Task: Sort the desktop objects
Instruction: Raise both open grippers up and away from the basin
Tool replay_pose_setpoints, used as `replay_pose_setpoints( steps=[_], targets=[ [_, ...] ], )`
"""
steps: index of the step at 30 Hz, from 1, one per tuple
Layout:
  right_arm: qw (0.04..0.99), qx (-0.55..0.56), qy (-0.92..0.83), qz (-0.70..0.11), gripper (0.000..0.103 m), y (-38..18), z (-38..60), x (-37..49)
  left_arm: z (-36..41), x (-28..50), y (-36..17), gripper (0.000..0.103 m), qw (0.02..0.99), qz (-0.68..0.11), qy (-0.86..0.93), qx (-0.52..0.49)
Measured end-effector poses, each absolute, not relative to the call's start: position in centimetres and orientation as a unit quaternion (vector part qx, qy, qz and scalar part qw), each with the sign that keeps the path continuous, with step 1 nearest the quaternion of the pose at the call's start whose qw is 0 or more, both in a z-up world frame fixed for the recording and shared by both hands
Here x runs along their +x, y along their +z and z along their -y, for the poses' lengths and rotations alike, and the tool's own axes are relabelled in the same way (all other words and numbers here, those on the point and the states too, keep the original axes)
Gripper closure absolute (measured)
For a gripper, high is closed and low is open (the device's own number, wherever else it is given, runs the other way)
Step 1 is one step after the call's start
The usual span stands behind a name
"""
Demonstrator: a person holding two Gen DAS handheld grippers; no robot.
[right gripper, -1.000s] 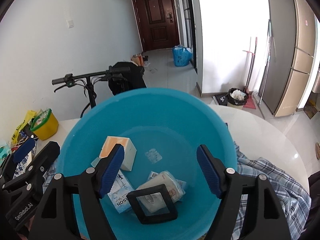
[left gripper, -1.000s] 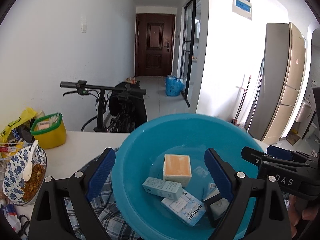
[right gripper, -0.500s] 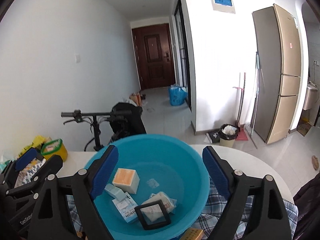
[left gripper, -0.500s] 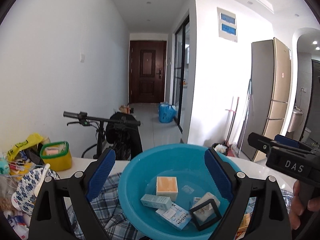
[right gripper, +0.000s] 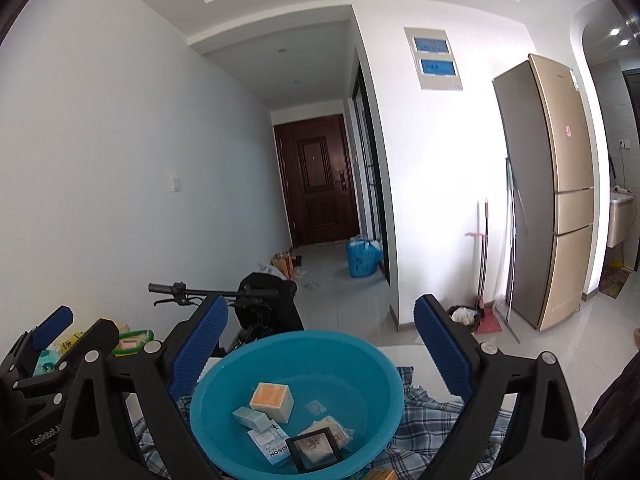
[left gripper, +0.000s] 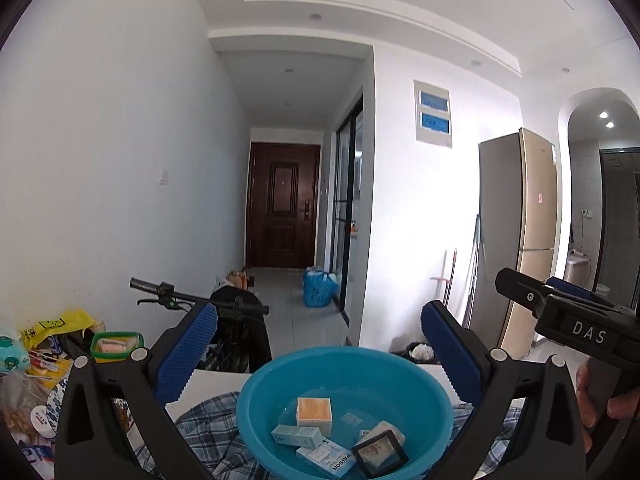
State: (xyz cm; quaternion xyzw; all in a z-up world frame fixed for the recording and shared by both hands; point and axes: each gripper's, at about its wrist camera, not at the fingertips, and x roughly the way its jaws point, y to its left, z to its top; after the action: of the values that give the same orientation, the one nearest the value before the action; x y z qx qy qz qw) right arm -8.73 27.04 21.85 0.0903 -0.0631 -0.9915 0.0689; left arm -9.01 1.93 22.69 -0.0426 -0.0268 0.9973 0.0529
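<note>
I hold both grippers high, jaws spread wide and empty: left gripper (left gripper: 318, 350), right gripper (right gripper: 320, 342). At lower centre of each frame, the blue basin (left gripper: 280, 380) sits on a plaid cloth (left gripper: 208, 416) on the surface, holding an orange-topped box (left gripper: 314, 416), small cartons and a black frame (left gripper: 380, 456). Sorting looks nearly finished; next I'd seek leftovers. Since a second ago, both grippers have risen and the basin looks smaller.

basin (left gripper: 256, 396): glossy smooth blue plastic | boxes in basin (left gripper: 314, 416): matt paper card | cloth under basin (left gripper: 208, 416): woven plaid fabric | gripper pads (left gripper: 187, 354): rough ribbed blue rubber | gripper frame (left gripper: 100, 404): matt black plastic, metal screws | fridge (right gripper: 556, 192) behind basin: brushed gold metal
</note>
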Motion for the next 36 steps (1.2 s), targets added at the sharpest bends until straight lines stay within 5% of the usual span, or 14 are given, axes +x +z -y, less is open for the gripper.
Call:
replay_pose_setpoints(
  steps=[36],
  targets=[
    [0.105, -0.075, -0.990, 0.065, 0.000, 24.4, -27.2, 4.8, -1.8, 6.4, 26.1, 0.000, 0.060, 0.008, 0.990, 0.128]
  ],
)
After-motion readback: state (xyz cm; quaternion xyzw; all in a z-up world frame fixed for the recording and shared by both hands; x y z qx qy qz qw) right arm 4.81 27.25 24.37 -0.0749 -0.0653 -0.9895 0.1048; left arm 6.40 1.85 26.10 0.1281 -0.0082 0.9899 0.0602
